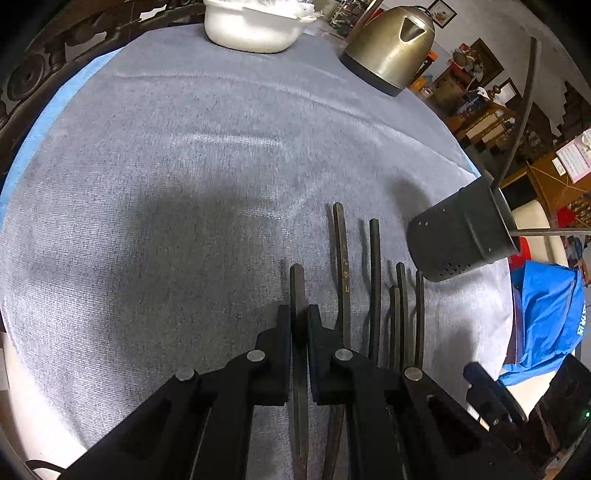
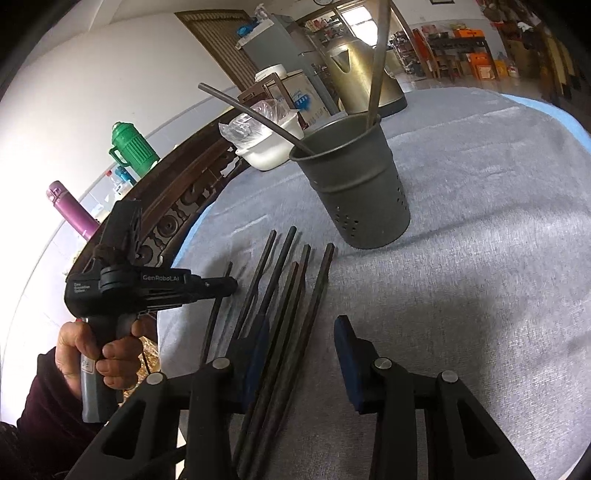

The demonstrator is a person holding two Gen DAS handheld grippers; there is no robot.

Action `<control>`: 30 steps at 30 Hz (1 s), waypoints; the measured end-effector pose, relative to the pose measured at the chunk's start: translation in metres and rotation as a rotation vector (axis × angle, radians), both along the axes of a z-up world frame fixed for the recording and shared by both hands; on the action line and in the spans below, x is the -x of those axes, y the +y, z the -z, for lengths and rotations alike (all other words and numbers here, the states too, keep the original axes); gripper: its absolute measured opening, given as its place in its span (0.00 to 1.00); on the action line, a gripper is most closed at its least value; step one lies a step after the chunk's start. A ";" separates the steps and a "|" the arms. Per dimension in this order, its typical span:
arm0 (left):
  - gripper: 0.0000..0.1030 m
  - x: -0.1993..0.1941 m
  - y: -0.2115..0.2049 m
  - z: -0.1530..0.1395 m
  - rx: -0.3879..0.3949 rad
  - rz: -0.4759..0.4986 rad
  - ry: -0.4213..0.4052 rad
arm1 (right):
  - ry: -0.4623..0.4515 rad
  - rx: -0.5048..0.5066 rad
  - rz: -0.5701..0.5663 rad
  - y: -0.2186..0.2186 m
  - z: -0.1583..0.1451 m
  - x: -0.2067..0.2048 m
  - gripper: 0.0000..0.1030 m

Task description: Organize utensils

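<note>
My left gripper (image 1: 298,314) is shut on a single dark chopstick (image 1: 296,280) that runs lengthwise between its pads, over the grey cloth. Several more dark chopsticks (image 1: 375,277) lie side by side to its right. The dark perforated utensil holder (image 1: 461,236) stands beyond them with chopsticks leaning out of it. In the right wrist view my right gripper (image 2: 303,350) is open, low over the cloth, with several loose chopsticks (image 2: 291,332) lying between its fingers, close to the left one. The holder (image 2: 362,195) stands upright just ahead. The left gripper (image 2: 229,286), held by a hand (image 2: 107,354), is at the left with its chopstick.
A brass-coloured kettle (image 1: 391,48) and a white container (image 1: 255,26) stand at the table's far side. A carved wooden rail (image 2: 177,206) borders the table's left edge, with a green flask (image 2: 133,147) and a purple bottle (image 2: 70,210) beyond. Blue fabric (image 1: 546,314) lies off the table's right edge.
</note>
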State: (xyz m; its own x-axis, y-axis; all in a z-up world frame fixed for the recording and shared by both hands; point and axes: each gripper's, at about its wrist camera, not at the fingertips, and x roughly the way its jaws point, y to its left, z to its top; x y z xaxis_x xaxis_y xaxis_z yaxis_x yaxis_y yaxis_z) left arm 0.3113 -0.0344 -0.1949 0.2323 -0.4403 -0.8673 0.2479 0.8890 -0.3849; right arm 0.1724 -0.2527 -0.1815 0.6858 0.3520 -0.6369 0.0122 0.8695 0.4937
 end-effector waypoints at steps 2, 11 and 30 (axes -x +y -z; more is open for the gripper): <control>0.08 -0.001 0.004 0.000 0.006 0.002 0.004 | 0.018 0.016 0.007 -0.001 0.000 -0.006 0.36; 0.08 -0.003 0.004 -0.003 -0.009 0.026 -0.009 | 0.092 0.086 0.008 0.005 0.003 -0.041 0.23; 0.08 -0.002 -0.005 -0.001 -0.020 0.077 -0.035 | 0.233 0.297 -0.087 0.040 0.021 -0.072 0.12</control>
State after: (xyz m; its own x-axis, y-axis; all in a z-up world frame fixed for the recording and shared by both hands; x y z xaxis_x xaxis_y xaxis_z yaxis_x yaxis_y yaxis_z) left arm 0.3131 -0.0397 -0.1944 0.2291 -0.4408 -0.8679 0.3288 0.8742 -0.3572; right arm 0.2447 -0.2126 -0.2029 0.4865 0.1797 -0.8550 0.0139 0.9769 0.2132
